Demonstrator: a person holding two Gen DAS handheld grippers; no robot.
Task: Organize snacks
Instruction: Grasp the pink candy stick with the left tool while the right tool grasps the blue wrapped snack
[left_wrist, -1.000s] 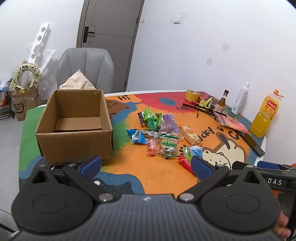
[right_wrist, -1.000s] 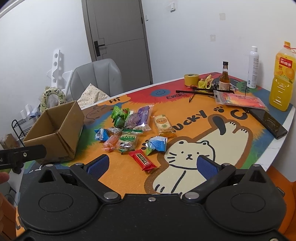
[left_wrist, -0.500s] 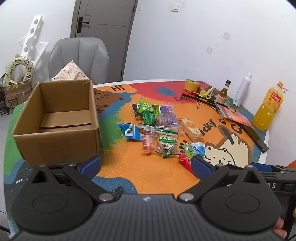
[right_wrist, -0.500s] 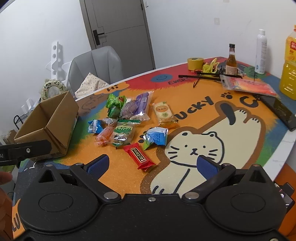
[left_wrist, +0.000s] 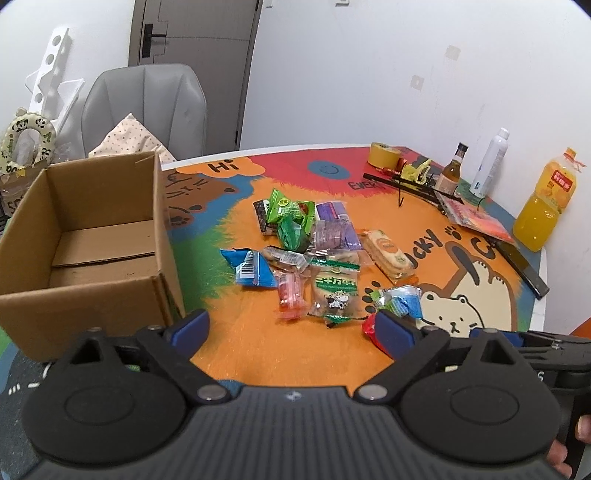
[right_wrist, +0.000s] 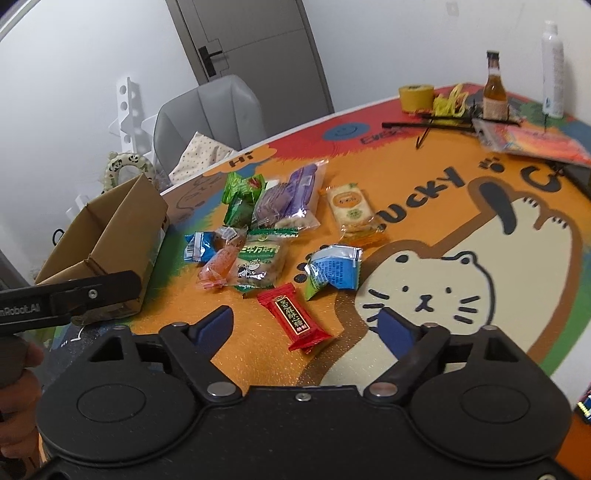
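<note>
Across the cartoon-cat table mat (right_wrist: 461, 206), loose snacks (left_wrist: 317, 254) lie heaped beside an empty cardboard box (left_wrist: 88, 236), likely their destination, while left gripper (left_wrist: 291, 325) and right gripper (right_wrist: 306, 325), jaws just narrowing yet holding nothing, approach the red candy bar (right_wrist: 291, 317).

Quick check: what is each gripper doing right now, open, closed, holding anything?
Left gripper: open, jaws just been closing a little, nothing between the fingers.
Right gripper: open, jaws just been closing, holding nothing.

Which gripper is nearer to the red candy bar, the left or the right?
Right. The right gripper has the red candy bar between its open fingers; the left gripper is beside it, nearer the box.
</note>
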